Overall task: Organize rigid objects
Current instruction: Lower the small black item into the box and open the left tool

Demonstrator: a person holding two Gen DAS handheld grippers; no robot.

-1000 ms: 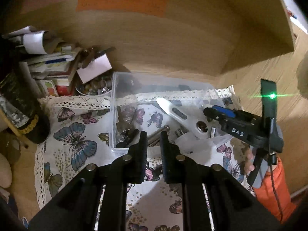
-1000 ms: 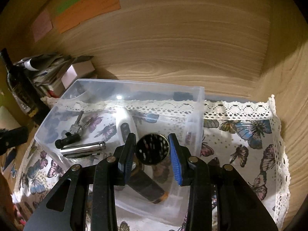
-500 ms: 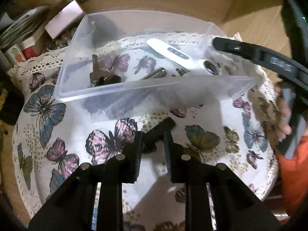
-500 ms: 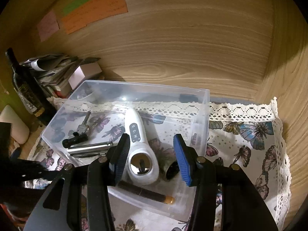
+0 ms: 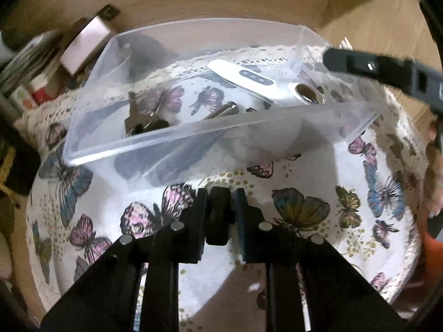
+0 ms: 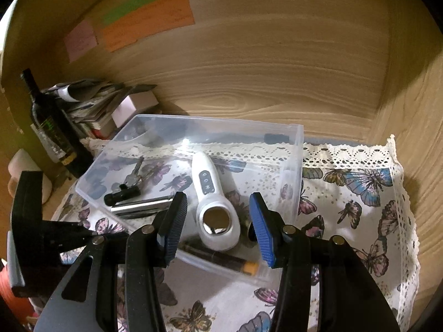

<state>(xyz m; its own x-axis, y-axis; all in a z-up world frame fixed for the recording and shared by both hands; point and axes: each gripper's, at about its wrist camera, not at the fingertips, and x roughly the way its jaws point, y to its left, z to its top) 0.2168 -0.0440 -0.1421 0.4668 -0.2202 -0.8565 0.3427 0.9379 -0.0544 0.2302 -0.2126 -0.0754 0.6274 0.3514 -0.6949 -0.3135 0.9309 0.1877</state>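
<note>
Left gripper (image 5: 220,215) is clamped on a small black cylinder (image 5: 218,210): stiff, light, possibly slippery; hold mid-body. Right gripper (image 6: 217,224) stands apart, empty.

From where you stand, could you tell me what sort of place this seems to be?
Probably a corner of a home, perhaps a wooden desk or shelf nook: a butterfly-print lace-edged cloth, a dark wine bottle beside stacked papers, and coloured sticky notes on the wood-grain wall.

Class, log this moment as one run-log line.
left gripper: closing on black piece | right gripper: open, empty, above box | cloth: underneath
</note>
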